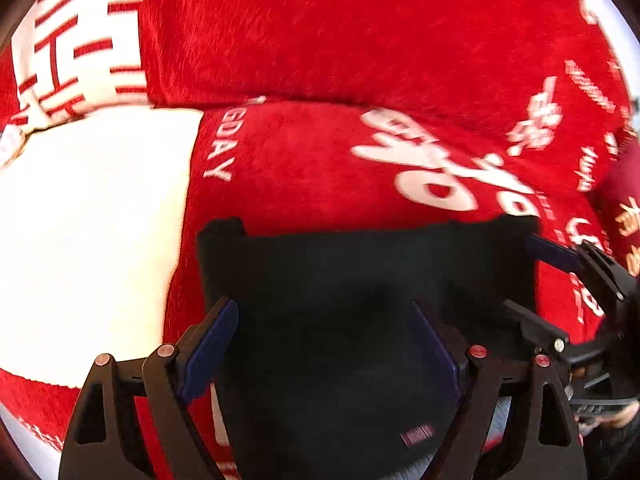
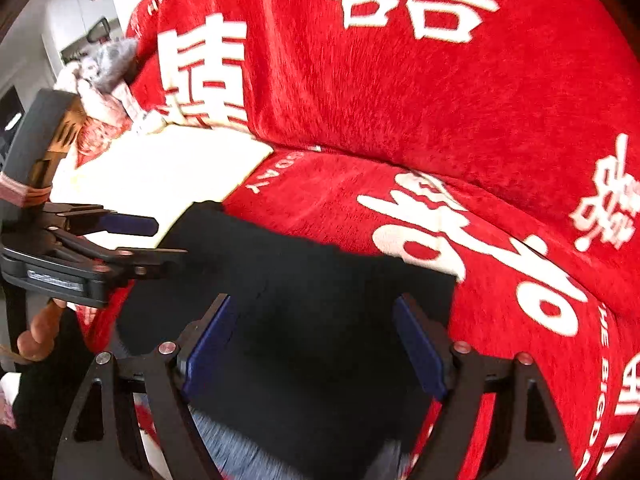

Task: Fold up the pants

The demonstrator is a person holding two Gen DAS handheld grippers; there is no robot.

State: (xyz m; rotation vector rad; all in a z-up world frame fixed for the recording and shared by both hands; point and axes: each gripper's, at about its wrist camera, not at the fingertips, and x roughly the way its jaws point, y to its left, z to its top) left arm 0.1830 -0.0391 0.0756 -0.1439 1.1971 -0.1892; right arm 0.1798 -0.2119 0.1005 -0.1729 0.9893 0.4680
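Black pants (image 1: 360,280) lie folded in a flat rectangle on a red sofa seat. They also show in the right wrist view (image 2: 312,300). My left gripper (image 1: 324,344) is open, its blue pads spread over the near part of the pants, holding nothing. My right gripper (image 2: 316,344) is open too, spread over the pants. The right gripper shows at the right edge of the left wrist view (image 1: 560,284), by the pants' right edge. The left gripper shows at the left of the right wrist view (image 2: 160,236), by the pants' far left corner.
The sofa is covered in a red cloth (image 1: 320,40) with white characters; its backrest rises behind the seat. A cream panel (image 1: 88,220) lies left of the pants. A heap of pink and grey soft things (image 2: 100,76) sits at the sofa's far left end.
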